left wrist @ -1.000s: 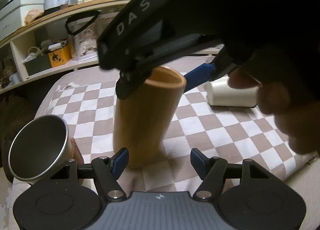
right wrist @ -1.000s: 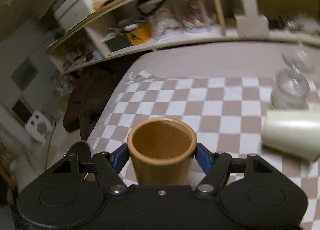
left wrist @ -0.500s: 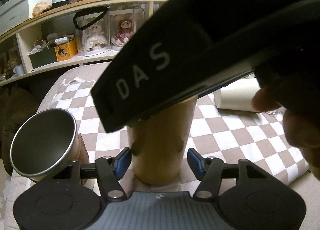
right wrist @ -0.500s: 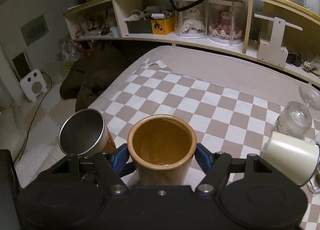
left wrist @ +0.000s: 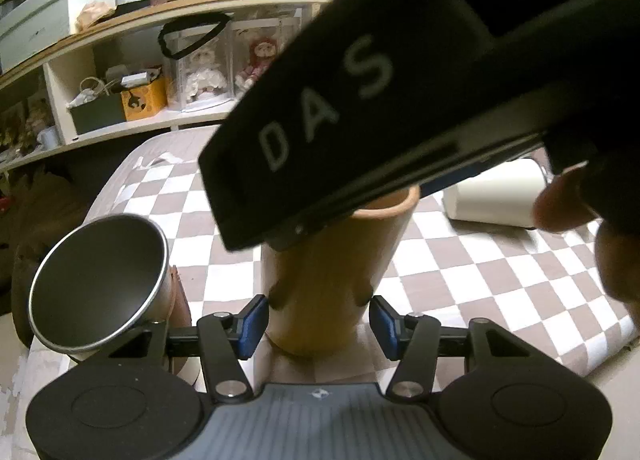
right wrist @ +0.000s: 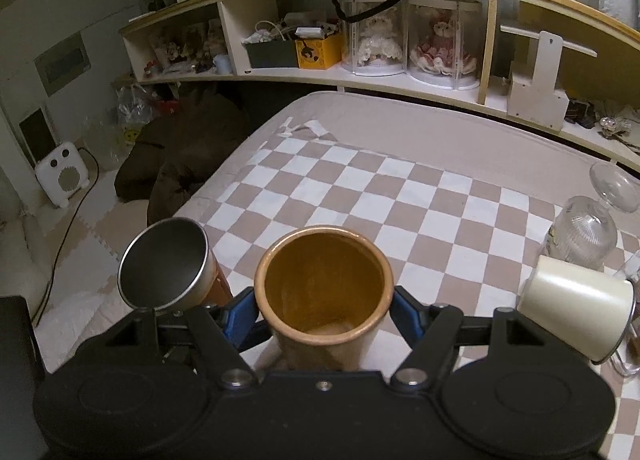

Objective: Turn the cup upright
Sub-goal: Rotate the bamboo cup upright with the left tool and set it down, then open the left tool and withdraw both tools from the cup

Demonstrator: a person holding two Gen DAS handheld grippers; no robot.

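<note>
Left-wrist view: white letters "DAS" are showing on the black body of the right gripper (left wrist: 400, 108), which is crossing above the brown cup (left wrist: 328, 272). The cup, smooth, tan and tall, is standing upright with its mouth up on the checkered cloth (left wrist: 500, 268). The left gripper (left wrist: 318, 320) is waiting with its blue pads (left wrist: 252, 318) spread apart beside the cup's base, the left pad just beside it and the right a little clear. Left of the cup a steel cup (left wrist: 96, 280) is tilting; right of it a cream cup (left wrist: 496, 196) is lying on its side.

Right-wrist view: the right gripper (right wrist: 322, 316) is clasping the cup (right wrist: 324, 288) just below its rim, which is showing an orange-brown inside.
</note>
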